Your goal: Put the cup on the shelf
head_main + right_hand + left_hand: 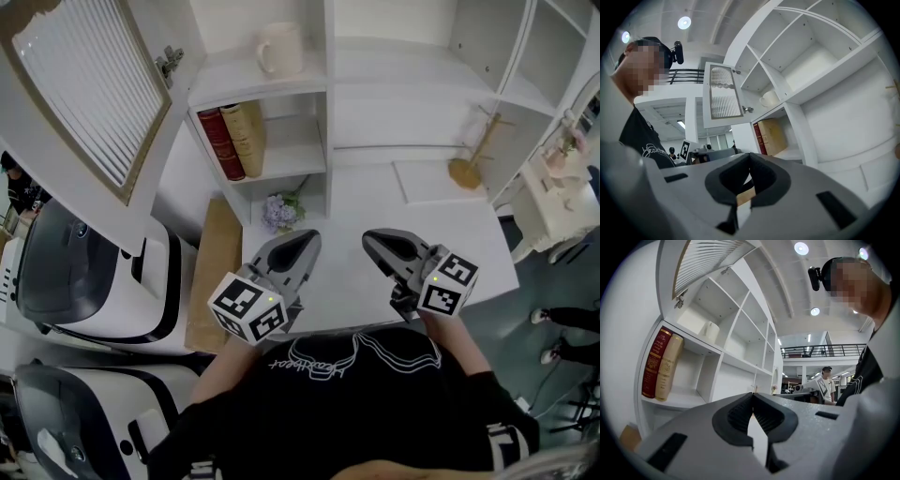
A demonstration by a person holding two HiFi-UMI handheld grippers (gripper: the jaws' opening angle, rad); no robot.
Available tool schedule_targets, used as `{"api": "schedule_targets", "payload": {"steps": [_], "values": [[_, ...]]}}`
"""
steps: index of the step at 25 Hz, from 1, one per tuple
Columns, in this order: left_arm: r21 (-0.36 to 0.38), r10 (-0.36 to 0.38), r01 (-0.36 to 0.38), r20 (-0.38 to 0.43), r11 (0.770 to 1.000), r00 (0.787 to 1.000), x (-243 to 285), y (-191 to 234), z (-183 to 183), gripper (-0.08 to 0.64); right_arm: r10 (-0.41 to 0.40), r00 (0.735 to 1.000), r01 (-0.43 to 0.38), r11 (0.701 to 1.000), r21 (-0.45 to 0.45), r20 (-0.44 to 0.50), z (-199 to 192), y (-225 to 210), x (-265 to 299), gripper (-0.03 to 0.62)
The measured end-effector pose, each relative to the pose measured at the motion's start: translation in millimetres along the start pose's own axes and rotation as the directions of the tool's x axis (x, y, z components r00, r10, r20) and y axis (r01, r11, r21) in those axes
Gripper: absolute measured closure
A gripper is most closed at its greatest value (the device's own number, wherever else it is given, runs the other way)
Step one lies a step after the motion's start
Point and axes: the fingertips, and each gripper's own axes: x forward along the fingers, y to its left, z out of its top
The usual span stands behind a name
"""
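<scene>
Looking steeply down from the head onto table point(441, 234) and shelf point(330, 94), close below. Riding left gripper point(302, 236) and right gripper point(370, 238), peering low along the jaws and tilting up at the shelf from either side. Sharing books point(246, 136) and cup point(279, 49) across all three; probably catching each other too, small and blurred.

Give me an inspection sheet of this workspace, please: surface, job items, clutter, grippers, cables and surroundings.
Surface: white desk below the shelf unit.
Job's things: cup upright on the upper shelf, above two books.
Clutter: wooden stand, flowers, brown board.
Grippers: left gripper and right gripper, jaws shut, nothing held, well short of the cup.
Cables: nothing seen.
Surroundings: open louvred door, white machines on the left.
</scene>
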Motion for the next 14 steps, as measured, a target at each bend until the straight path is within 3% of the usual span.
{"api": "schedule_targets", "payload": {"steps": [14], "values": [[-0.017, -0.019, 0.018, -0.01, 1.0, 1.0, 7.8, 11.9, -0.5, 0.555, -0.015, 1.0, 0.015, 1.0, -0.003, -0.005, 0.0, -5.3, 7.9, 0.586]]}}
